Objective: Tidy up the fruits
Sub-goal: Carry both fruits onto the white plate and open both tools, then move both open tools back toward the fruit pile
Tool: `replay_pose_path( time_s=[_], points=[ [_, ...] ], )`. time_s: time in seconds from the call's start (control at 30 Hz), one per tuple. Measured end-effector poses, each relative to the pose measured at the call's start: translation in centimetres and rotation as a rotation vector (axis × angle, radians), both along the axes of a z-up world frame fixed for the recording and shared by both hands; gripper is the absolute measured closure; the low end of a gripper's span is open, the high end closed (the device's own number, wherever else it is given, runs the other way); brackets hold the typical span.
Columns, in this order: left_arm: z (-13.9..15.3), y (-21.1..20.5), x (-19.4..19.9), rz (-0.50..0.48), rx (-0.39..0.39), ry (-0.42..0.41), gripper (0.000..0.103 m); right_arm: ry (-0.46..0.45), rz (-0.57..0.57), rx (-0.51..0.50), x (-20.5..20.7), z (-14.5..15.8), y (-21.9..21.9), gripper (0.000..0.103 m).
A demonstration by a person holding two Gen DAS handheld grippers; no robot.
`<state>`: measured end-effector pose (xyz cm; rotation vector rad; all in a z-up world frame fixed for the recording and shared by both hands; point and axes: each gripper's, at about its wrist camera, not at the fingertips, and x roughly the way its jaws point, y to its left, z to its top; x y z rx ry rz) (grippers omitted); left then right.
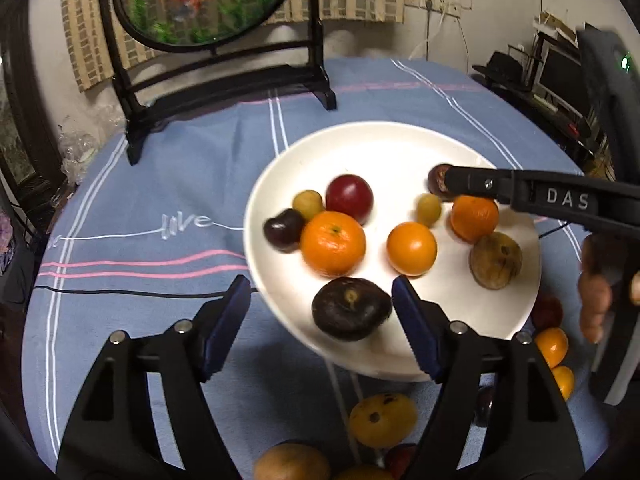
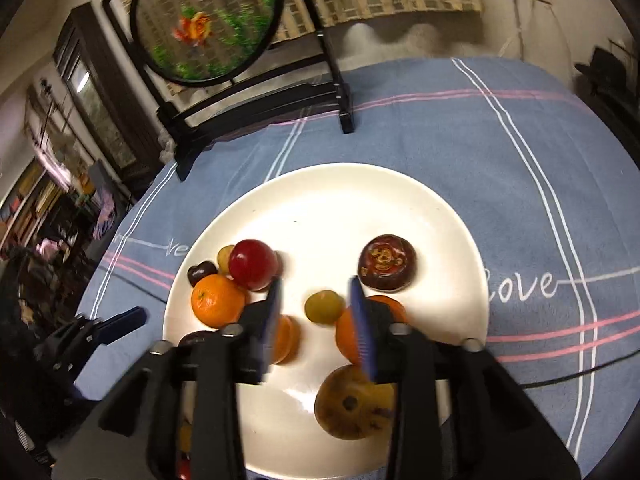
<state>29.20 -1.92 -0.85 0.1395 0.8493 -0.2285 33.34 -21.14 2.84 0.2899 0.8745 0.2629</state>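
A white plate on the blue striped tablecloth holds several fruits: a red plum, two mandarins, a brownish fruit. In the left wrist view my left gripper is open at the plate's near rim. A dark purple fruit lies between its fingers, close to the right pad. My right gripper is open over the plate, with a small yellow-green fruit lying loose between its fingertips. A dark red-brown fruit lies just beyond it. From the left wrist view the right gripper reaches in from the right.
More fruits lie on the cloth near the plate: a yellow one, a brown one, small orange ones. A round goldfish screen on a black stand stands at the table's back. A hand shows at the right.
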Motion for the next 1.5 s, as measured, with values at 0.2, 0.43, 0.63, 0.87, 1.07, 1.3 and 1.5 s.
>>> replay_pose_path(
  time_s=[0.2,0.43,0.63,0.87,1.07,1.3,1.5],
  points=[
    [1.2,1.3,-1.7,0.024,0.015,-0.034,0.02,-0.023,0.006,-0.017,-2.9,0.9,-1.2,0.045],
    [0.9,2.7,-5.5,0.025,0.024,-0.053,0.013,-0.033,0.0,-0.042,-9.4,1.5,-3.8,0.036],
    [-0.2,3.4,-8.6,0.016,0.011,-0.017,0.012,-0.004,-0.024,-0.044,-14.5,0.0,-5.4,0.032],
    [-1.2,3.6,-11.5,0.017,-0.018,0.016,0.012,0.028,-0.038,-0.044,-19.0,-2.0,-5.6,0.032],
    [-1.5,3.6,-13.1,0.021,-0.038,0.028,0.012,0.053,-0.059,-0.027,-21.2,-3.3,-5.8,0.032],
    [-1.6,3.3,-14.4,0.012,-0.042,0.029,0.011,0.04,-0.05,-0.042,-22.1,-3.3,-4.9,0.032],
    [-2.2,3.1,-14.7,0.008,-0.037,0.041,0.011,0.04,-0.044,-0.056,-22.3,-3.5,-4.5,0.032]
  ],
)
